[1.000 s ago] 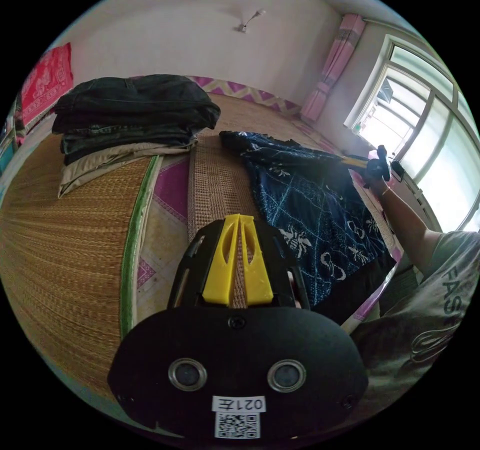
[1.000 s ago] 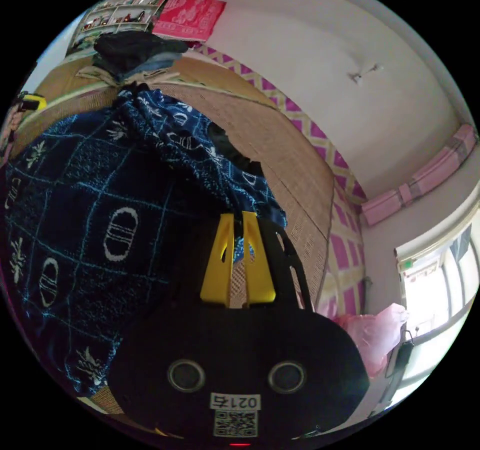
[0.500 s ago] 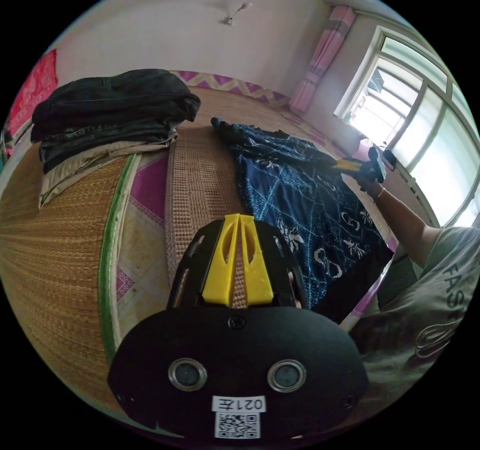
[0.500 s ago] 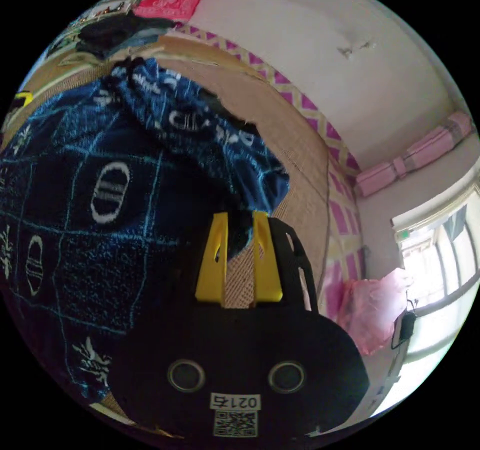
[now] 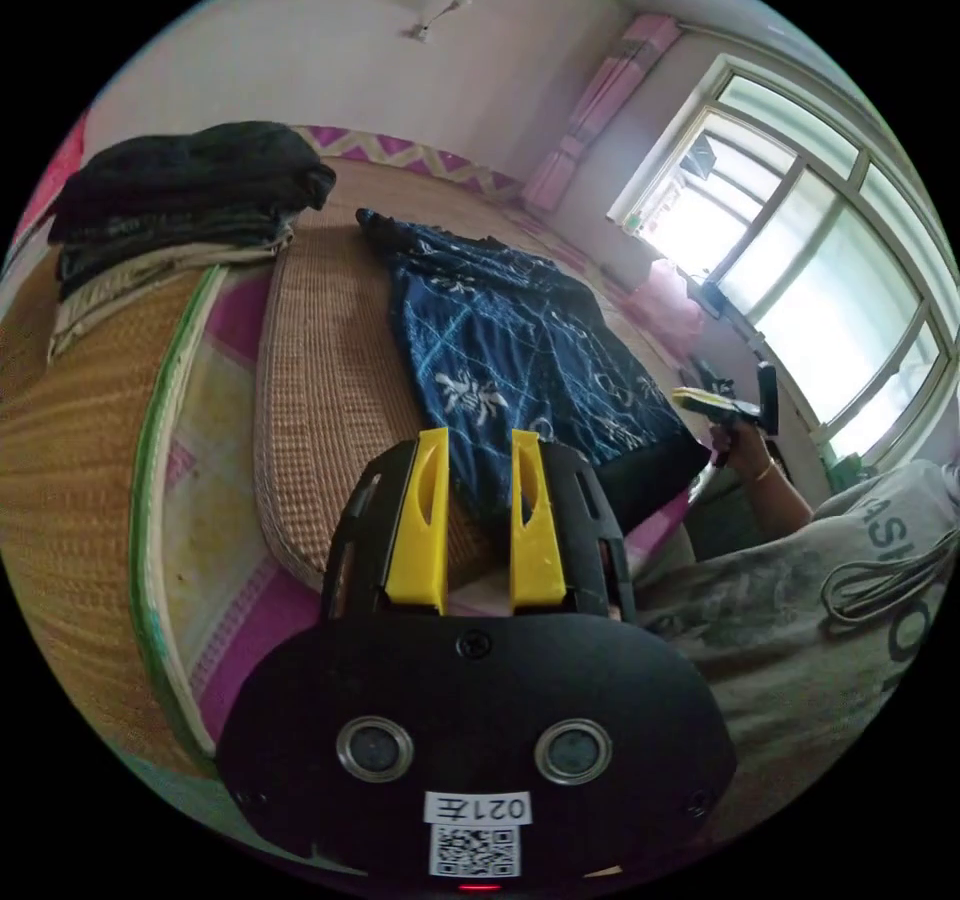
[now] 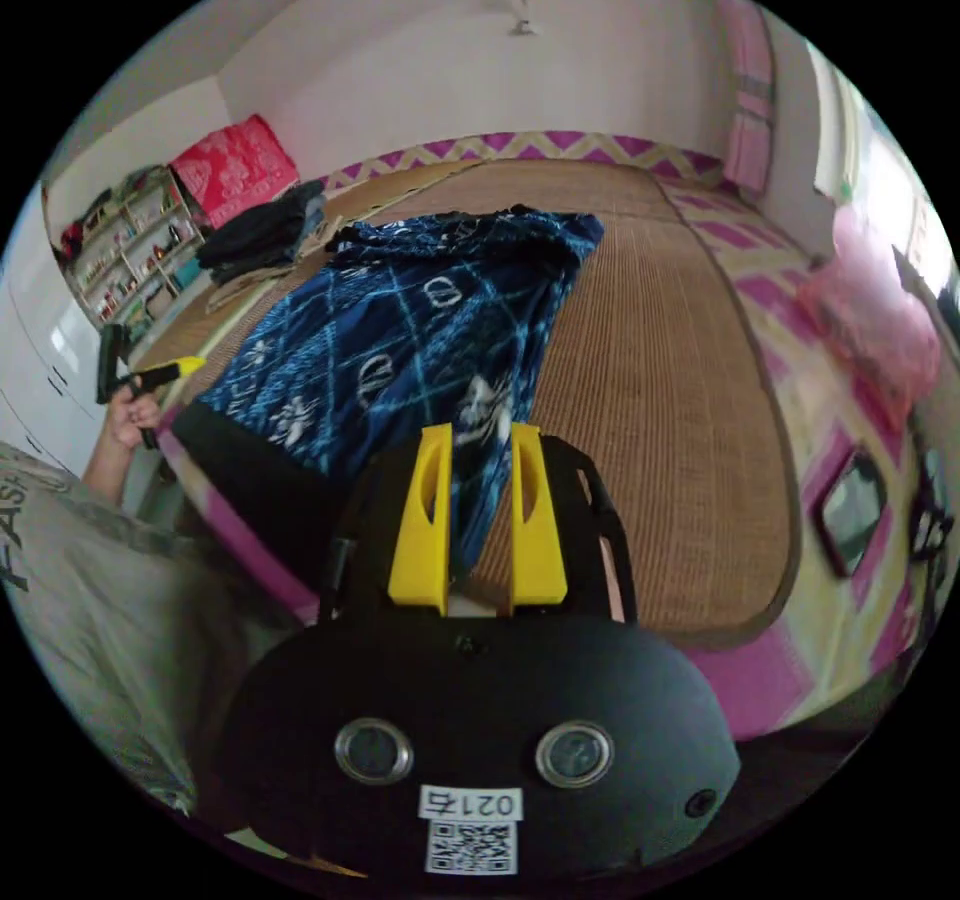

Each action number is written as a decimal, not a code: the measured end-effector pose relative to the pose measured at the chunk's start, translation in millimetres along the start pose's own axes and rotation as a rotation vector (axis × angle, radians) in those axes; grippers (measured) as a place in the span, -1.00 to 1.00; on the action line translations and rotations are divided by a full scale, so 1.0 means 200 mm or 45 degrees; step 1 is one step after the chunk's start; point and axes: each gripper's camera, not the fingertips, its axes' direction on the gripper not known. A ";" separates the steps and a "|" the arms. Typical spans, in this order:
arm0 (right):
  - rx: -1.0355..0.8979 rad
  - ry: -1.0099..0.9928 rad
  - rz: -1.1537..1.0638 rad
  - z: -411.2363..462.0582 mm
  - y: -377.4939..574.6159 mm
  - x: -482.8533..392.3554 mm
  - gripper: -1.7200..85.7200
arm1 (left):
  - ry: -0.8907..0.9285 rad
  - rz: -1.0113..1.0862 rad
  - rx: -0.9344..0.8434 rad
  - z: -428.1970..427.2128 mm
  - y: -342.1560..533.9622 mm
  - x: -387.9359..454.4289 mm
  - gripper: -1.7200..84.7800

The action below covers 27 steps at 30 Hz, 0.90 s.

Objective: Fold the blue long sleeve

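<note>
Shirt (image 5: 520, 360) lies partly folded on the mat (image 5: 320, 390) at frame centre (more folds likely remain); left gripper (image 5: 478, 520) and right gripper (image 6: 478, 515) gape, empty.

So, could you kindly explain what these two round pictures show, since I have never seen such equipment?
A person holds a hand tool with two yellow jaws in each hand, and a fisheye camera rides on each tool. In the left gripper view, the left gripper stands open and holds nothing; the right gripper view shows the right gripper open and empty too. A blue patterned long sleeve lies spread on a woven mat. A stack of folded dark clothes sits beyond it.
</note>
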 end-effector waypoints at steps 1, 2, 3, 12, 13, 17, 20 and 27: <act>0.003 -0.021 0.053 -0.06 0.08 0.03 -0.74 | 0.014 -0.024 -0.004 0.01 0.03 0.00 -0.73; 0.002 -0.023 0.092 -0.10 0.14 0.06 -0.73 | 0.009 -0.059 -0.009 0.02 0.05 -0.01 -0.73; 0.005 -0.026 0.112 -0.13 0.17 0.07 -0.72 | 0.010 -0.071 -0.006 0.02 0.07 -0.01 -0.73; 0.067 -0.135 0.383 -0.40 0.32 0.29 -0.70 | 0.061 -0.222 -0.010 0.07 0.11 -0.04 -0.66; 0.052 -0.187 0.425 -0.41 0.32 0.33 -0.70 | 0.082 -0.237 -0.022 0.08 0.10 -0.05 -0.65; 0.040 -0.390 0.531 -0.44 0.31 0.44 -0.75 | 0.092 -0.258 -0.073 0.16 0.05 -0.07 -0.68; 0.032 -0.406 0.550 -0.47 0.28 0.51 -0.83 | 0.123 -0.269 -0.135 0.24 -0.01 -0.08 -0.79; 0.108 -0.715 0.567 -0.67 0.24 0.76 -0.94 | 0.355 -0.209 -0.026 0.22 -0.10 -0.16 -0.98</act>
